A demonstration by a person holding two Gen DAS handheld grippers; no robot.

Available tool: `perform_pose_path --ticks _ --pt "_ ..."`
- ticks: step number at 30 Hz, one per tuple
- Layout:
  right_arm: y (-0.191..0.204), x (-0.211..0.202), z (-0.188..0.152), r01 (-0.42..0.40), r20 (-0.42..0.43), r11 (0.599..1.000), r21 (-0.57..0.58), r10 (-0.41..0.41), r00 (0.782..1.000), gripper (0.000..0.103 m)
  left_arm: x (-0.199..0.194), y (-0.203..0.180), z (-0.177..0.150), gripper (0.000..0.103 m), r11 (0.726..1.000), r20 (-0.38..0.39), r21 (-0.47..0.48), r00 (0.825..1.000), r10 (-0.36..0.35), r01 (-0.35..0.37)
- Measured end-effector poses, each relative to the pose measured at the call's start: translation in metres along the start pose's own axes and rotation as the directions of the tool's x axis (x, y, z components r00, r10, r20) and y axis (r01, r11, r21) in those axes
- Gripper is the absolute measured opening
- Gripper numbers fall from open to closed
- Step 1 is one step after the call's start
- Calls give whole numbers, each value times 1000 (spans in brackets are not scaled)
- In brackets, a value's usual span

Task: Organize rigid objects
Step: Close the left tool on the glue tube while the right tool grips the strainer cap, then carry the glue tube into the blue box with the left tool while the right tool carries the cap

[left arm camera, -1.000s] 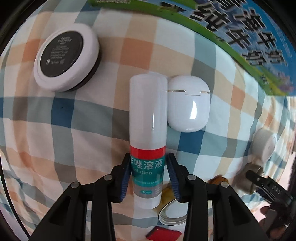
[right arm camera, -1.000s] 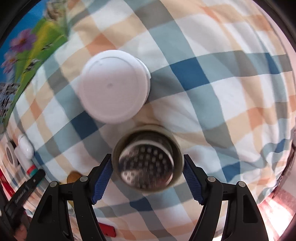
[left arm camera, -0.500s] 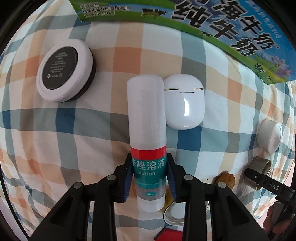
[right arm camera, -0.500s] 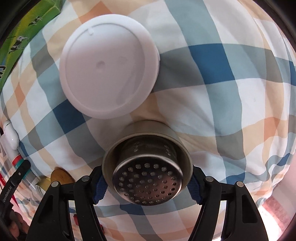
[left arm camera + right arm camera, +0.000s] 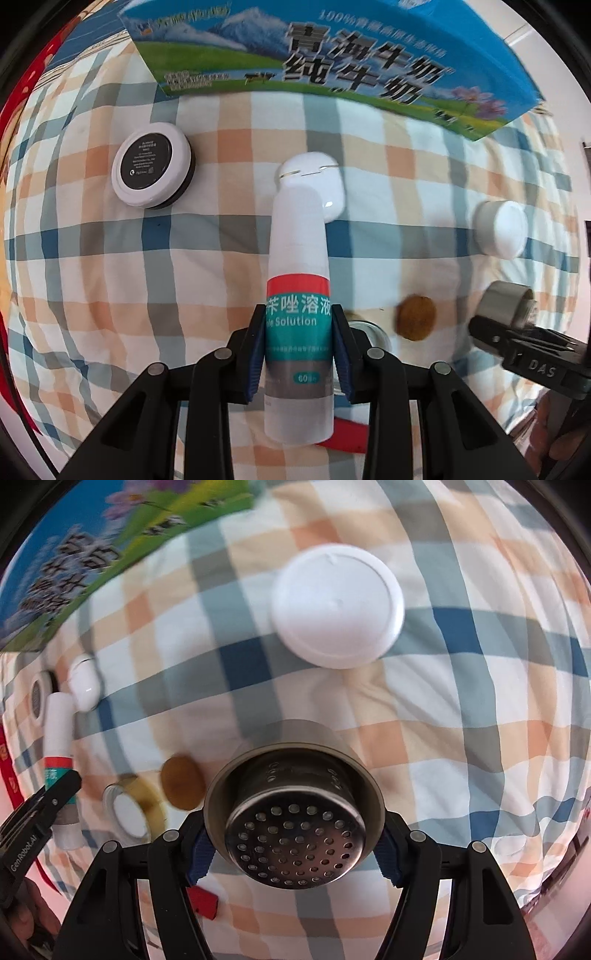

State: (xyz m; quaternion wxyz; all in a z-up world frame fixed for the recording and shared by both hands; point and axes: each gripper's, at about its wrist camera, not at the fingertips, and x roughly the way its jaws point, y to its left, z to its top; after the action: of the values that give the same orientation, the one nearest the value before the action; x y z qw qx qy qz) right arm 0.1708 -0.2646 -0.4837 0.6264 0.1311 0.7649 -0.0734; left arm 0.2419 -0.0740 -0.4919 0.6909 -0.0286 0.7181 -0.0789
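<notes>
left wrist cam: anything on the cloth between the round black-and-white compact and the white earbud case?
Nothing. In the left wrist view the stretch between the compact and the earbud case is bare checked cloth.

The cloth (image 5: pixel 369 155) is checked in white, orange, grey-teal and dark blue. The bottle (image 5: pixel 298 258) is frosted white with a red band over a teal label. At ten o'clock, a white-rimmed black compact (image 5: pixel 151 170). The strainer (image 5: pixel 295 842) is steel-grey, dotted with holes. The carton (image 5: pixel 332 48) at twelve o'clock is blue and green.
</notes>
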Motion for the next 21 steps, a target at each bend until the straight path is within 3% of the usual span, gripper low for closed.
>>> perform_pose_path --ticks 8,12,13,15,19,21 --pt "23 -67 -28 -81 48 995 -56 83 995 73 -84 -16 6 29 995 118 4 988 -102 103" --pt "32 -105 -30 -99 100 990 -97 109 989 73 -97 -12 18 27 990 134 -14 982 -135 138" --pt "33 -113 -30 -108 106 989 -99 118 987 73 -101 -10 21 25 990 144 -16 980 -134 138" --pt "35 -132 -30 -119 124 987 -105 132 983 73 -105 -7 25 3 992 162 -3 978 -127 129" --pt "35 -166 -13 -136 159 984 -116 154 975 73 -117 -16 44 1 989 197 41 970 -146 140" --pt "31 -175 2 -144 169 983 -116 163 972 73 -101 -20 54 3 990 150 54 979 -140 133"
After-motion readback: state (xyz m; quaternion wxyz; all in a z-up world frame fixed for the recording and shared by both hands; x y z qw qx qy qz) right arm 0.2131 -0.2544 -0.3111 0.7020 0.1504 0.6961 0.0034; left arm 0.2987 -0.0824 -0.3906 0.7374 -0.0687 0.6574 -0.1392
